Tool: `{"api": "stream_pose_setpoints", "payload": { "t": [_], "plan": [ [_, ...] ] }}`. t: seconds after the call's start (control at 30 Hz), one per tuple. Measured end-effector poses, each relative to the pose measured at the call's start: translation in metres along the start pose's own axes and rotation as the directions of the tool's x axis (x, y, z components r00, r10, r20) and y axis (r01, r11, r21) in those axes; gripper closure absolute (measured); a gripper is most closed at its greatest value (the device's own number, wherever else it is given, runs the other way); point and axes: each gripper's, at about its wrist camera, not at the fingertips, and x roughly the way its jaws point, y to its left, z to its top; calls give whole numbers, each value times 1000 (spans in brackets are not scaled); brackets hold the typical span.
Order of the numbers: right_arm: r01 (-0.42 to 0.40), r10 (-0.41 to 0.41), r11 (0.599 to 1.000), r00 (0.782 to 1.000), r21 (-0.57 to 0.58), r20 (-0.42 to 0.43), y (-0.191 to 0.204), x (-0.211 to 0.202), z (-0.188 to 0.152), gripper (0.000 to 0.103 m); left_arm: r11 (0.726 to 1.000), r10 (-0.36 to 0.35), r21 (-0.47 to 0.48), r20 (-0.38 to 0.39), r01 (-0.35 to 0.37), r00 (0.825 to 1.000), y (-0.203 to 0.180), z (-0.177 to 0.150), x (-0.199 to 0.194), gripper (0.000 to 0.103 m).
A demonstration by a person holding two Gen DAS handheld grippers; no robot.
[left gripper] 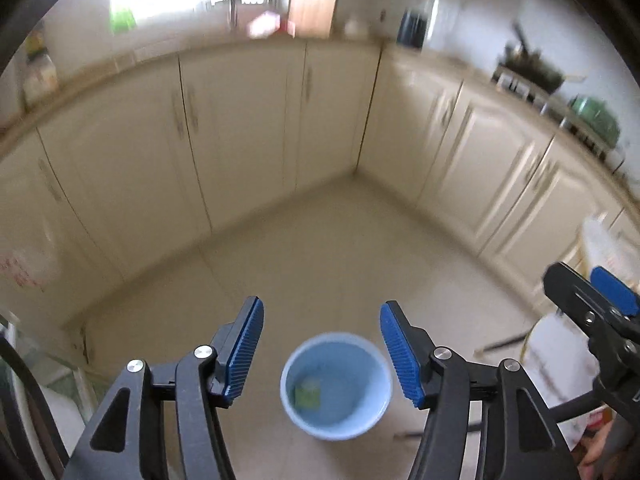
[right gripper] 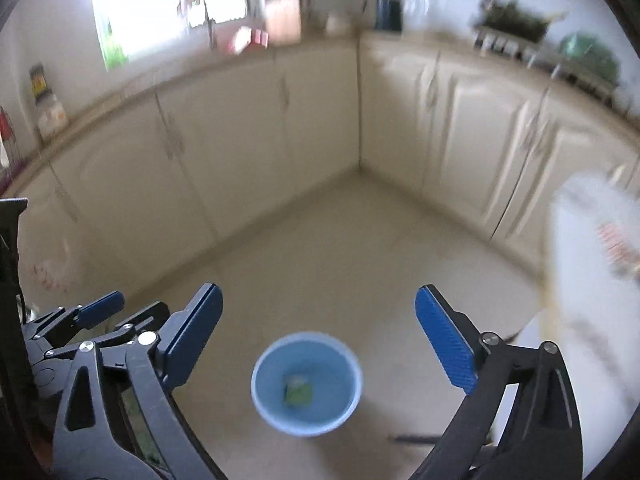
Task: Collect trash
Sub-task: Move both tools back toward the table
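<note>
Your left hand-held gripper (left gripper: 322, 350) is spread wide, nothing in it; your right hand-held gripper (right gripper: 318, 338) likewise, fingers apart and empty. Both hang above the blue bucket (left gripper: 336, 386) standing on the floor (left gripper: 320, 248). One greenish scrap of trash (left gripper: 307, 394) lies at its bottom. Cream cabinets (left gripper: 240, 128) wrap the corner behind.

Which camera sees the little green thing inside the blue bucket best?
The left wrist view: the green scrap lies sharper at the bottom of the blue bucket. In the right wrist view the same scrap is blurrier.
</note>
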Motion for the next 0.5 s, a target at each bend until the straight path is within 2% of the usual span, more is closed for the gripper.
{"api": "stream_pose_setpoints", "payload": {
  "t": [0.03, 0.1, 0.17, 0.33, 0.4, 0.47, 0.5],
  "plan": [
    [19, -18, 1000, 999, -7, 39, -4, -19, 8, 1, 1000, -11, 5, 38, 11, 999, -8, 1, -15, 44],
    [55, -53, 998, 992, -11, 117, -8, -58, 16, 0, 999, -35, 23, 122, 33, 992, -32, -2, -51, 34],
    [84, -81, 996, 978, -5, 191, -15, -102, 21, 0, 998, -62, 44, 214, 54, 975, -49, -6, -90, 28],
    [183, -181, 983, 925, 26, 334, -29, -186, 28, 0, 988, -135, 128, 382, 92, 914, -107, -32, -173, 13],
    [208, -207, 977, 908, 38, 363, -33, -217, 21, 0, 985, -157, 138, 448, 106, 880, -128, -46, -205, 7],
    [236, -244, 969, 880, 69, 407, -41, -253, 14, 0, 982, -174, 153, 488, 113, 855, -138, -72, -225, 4],
    [242, -251, 967, 874, 77, 416, -47, -264, 13, 0, 981, -179, 161, 510, 111, 841, -145, -82, -237, 3]
  ]
}}
